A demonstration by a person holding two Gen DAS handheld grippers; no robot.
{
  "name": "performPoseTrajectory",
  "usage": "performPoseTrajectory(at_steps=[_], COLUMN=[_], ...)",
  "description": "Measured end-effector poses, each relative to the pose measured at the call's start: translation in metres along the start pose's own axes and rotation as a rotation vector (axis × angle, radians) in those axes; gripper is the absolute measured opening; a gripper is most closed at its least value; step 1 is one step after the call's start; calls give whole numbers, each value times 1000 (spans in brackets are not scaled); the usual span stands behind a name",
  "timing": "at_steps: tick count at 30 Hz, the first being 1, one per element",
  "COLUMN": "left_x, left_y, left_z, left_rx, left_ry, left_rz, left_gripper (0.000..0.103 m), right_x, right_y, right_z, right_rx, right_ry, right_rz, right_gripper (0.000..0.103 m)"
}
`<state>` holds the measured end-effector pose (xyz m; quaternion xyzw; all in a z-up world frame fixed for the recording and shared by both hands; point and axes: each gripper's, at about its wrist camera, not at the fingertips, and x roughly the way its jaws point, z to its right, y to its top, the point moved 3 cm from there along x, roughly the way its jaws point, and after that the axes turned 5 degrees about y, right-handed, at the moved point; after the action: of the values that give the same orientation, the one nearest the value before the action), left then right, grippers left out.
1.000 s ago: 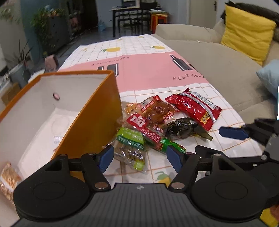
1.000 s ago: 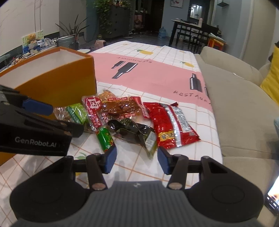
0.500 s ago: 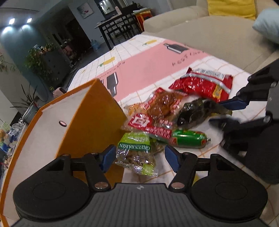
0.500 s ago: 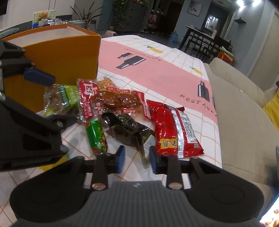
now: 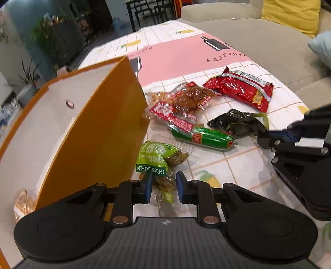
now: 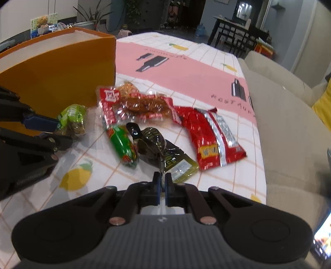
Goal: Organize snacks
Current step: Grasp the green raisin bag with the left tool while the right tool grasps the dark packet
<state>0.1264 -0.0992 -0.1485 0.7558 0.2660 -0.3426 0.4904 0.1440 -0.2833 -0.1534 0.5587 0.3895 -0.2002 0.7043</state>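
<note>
My left gripper point(image 5: 162, 190) is shut on the green raisin bag point(image 5: 158, 163), just right of the open orange box point(image 5: 82, 132); the bag also shows in the right wrist view point(image 6: 72, 121). My right gripper point(image 6: 162, 187) is shut on the near edge of the dark olive packet point(image 6: 165, 156), which also shows in the left wrist view point(image 5: 240, 123). A green sausage point(image 6: 122, 143), a red-and-clear meat pack point(image 6: 136, 105) and a red foil bag point(image 6: 213, 136) lie together on the table.
One golden snack point(image 5: 21, 203) lies inside the box. The pink and white checked tablecloth point(image 6: 186, 68) stretches away behind the snacks. A beige sofa point(image 6: 289, 115) with a yellow cushion point(image 5: 289, 14) runs along the table's right edge.
Both grippers have closed: the left on the raisin bag, the right on the dark packet's edge. The raisin bag has come away from the pile toward the left gripper.
</note>
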Motion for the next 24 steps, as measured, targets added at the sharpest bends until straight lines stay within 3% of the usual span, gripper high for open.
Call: performPoseTrajectory(at_steps=[4, 11, 17, 22, 24], left_x=[-12, -37, -48, -50, -54], left_y=[-8, -32, -48, -48, -48], left_z=[-5, -2, -4, -8, -10], left_rx=[-64, -69, -56, -72, -79], left_ry=[-66, -151, -178, -203, -210], left_rz=[-57, -119, -119, -96, -70], left_gripper=[26, 26, 26, 28, 42], right_x=[-11, -35, -59, -65, -67], right_y=[-7, -25, -47, -47, -46], right_z=[-4, -25, -39, -42, -42], right_rx=[53, 87, 117, 105, 104], right_ry=[16, 34, 72, 76, 79], right_rz=[-49, -133, -178, -160, -139], right_gripper=[0, 0, 0, 2, 3])
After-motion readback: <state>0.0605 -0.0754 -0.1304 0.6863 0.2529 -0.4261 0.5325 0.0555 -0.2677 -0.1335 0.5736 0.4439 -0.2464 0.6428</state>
